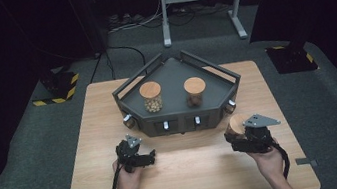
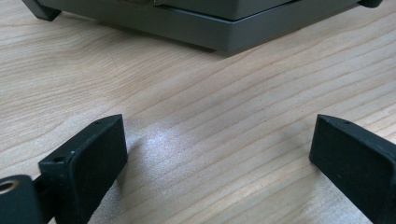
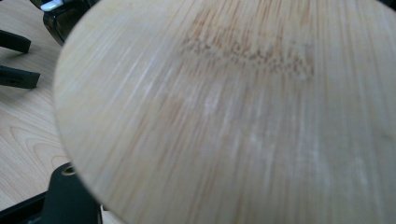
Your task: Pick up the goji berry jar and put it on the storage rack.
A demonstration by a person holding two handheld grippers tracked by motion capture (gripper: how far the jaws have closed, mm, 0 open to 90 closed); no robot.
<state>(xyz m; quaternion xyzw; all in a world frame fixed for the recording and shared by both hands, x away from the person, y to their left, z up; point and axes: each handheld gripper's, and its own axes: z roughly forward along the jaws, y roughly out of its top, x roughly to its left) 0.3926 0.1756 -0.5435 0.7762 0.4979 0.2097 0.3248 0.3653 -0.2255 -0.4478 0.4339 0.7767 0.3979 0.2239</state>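
Progress looks like two thirds: two jars with bamboo lids already stand on the dark tray, the jar of pale round pieces toward its left and the jar of dark contents toward its right, well apart, and a third bamboo-lidded jar sits clamped in the right claw just off the tray's front right corner, near a knob on its front wall. In the right gripper view the lid is very close to the camera, so the jaws themselves are hidden, though the grip reads as firm. What is left, by my judgement, is to lift this jar over the tray's raised rail and set it down, likely in the bare stretch between or in front of the other two. The left claw rests low on the tabletop in front of the tray's left half, jaws wide apart and empty, with the tray base just beyond them. Bare tabletop in front of the tray gives both hands room; the rail is the edge to clear.
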